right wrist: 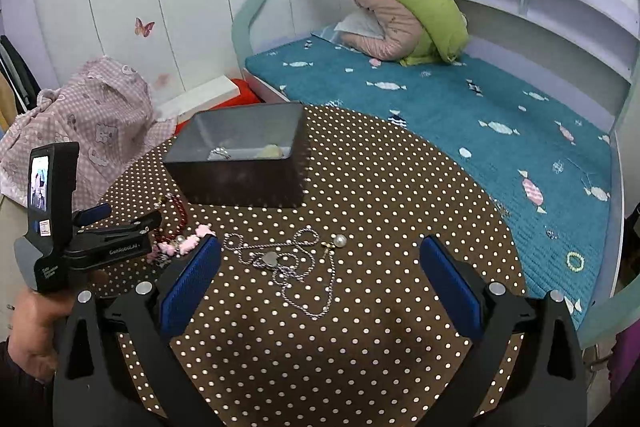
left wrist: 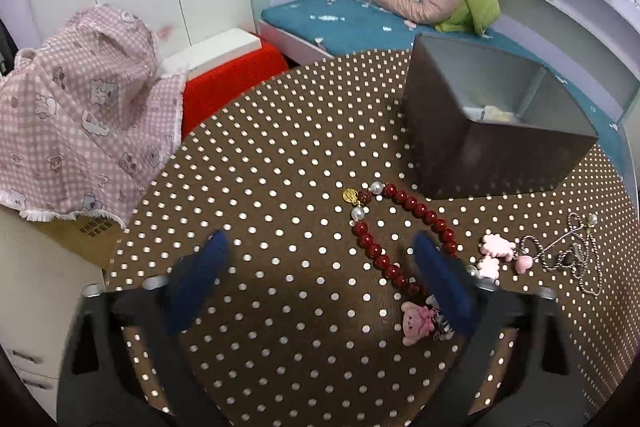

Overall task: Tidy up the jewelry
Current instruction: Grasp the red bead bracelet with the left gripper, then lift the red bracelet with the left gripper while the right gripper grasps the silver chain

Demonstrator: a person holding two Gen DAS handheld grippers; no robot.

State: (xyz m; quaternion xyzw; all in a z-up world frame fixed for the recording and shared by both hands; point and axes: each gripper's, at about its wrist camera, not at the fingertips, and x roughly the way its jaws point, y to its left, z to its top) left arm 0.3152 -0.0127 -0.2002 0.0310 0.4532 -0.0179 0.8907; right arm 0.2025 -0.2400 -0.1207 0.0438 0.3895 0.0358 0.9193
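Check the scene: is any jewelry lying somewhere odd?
Yes. A small pale bead bracelet lies on the teal bed cover, off the dotted table, apart from the other pieces near the dark box.

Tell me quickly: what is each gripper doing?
Left gripper: open, holding nothing, over the red bracelet.
Right gripper: open, holding nothing.

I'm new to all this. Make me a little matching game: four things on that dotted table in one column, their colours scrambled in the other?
Things:
1. bracelet
2. necklace
3. box
4. gripper pads

Colours:
A. blue
B. dark grey
C. red
D. silver

Pairs: 1-C, 2-D, 3-B, 4-A
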